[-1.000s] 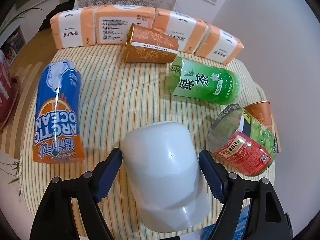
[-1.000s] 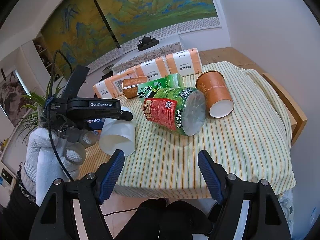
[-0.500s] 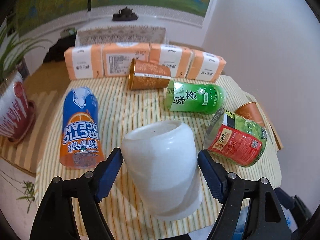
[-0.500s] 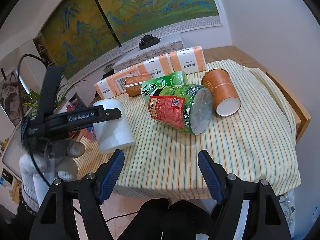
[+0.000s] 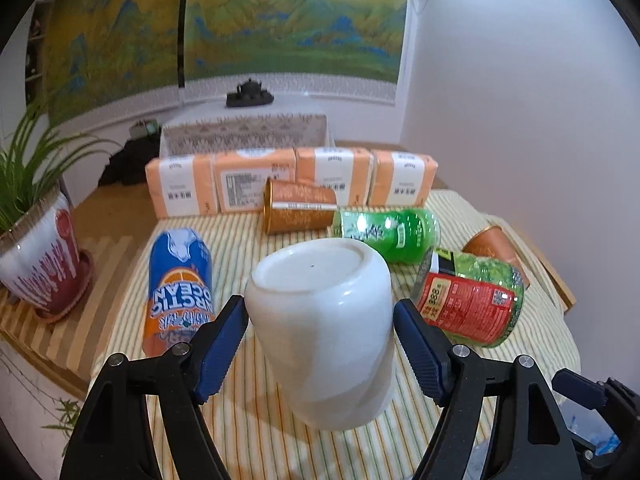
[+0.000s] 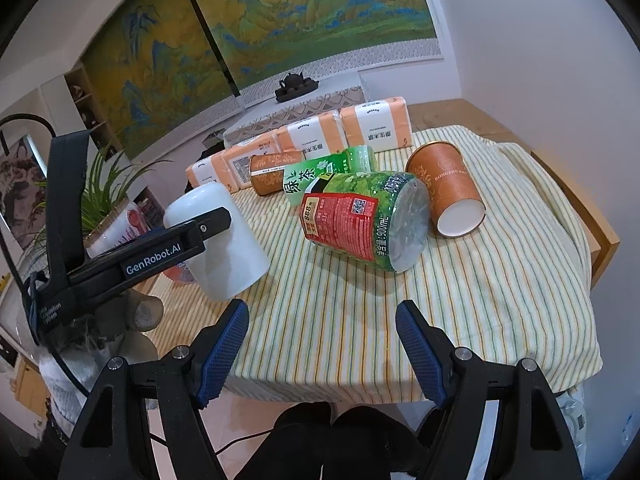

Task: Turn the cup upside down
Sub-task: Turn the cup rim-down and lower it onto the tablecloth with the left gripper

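Note:
A white ceramic cup (image 5: pixel 324 332) is held between the blue pads of my left gripper (image 5: pixel 320 334). Its flat base points up and away from me and its mouth faces down toward the striped tablecloth (image 5: pixel 256 432). In the right wrist view the cup (image 6: pixel 224 240) hangs tilted, base up, just above the cloth's left edge, with the left gripper (image 6: pixel 192 232) clamped across it. My right gripper (image 6: pixel 322 354) is open and empty over the near edge of the table.
Lying on the cloth: a blue-orange Arctic Ocean can (image 5: pixel 180 288), a green tea bottle (image 5: pixel 388 232), a red-green bottle (image 5: pixel 472 304), a gold-brown cup (image 5: pixel 298 210) and an orange paper cup (image 6: pixel 448 188). Tissue packs (image 5: pixel 288 184) line the back. A potted plant (image 5: pixel 36 256) stands left.
My left gripper has turned the cup over, from lying with its base toward me to base up and mouth down, and lifted it. The right gripper has barely moved.

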Demonstrator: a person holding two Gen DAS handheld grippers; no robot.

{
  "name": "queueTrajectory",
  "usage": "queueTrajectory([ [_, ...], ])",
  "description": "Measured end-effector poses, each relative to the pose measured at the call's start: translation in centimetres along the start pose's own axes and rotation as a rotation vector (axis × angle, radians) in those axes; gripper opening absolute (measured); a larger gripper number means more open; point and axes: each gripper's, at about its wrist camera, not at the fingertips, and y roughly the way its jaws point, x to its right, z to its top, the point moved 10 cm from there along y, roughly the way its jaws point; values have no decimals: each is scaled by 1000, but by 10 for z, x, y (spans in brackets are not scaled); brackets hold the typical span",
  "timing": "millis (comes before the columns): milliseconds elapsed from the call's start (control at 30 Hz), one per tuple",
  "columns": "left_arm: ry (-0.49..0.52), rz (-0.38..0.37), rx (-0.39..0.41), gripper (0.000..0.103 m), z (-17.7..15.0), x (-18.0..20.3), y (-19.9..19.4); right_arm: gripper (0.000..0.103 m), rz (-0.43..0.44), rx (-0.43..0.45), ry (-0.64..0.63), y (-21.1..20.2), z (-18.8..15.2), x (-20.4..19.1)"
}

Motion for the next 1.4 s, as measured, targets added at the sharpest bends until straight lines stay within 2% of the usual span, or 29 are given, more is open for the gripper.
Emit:
queueTrajectory([
  [133,11,8,38,78,1,1,-1,73,-10,13,-2,0,1,-2],
  [533,22,13,70,78,4,1,8,73,-28,25,-14,1,4,-4],
  [833,4,-13,96,78,12,-4,19,72,-39,27,4,1,3,2],
  [1033,48,-4,140,78,15,-2,27,72,-39,20,13,2,0,4],
  [1233,56,-25,121,77,3,0,40,72,-34,19,28,2,-1,6],
  [1400,76,-31,131,77,-6,3,34,72,-32,19,37,2,0,7],
])
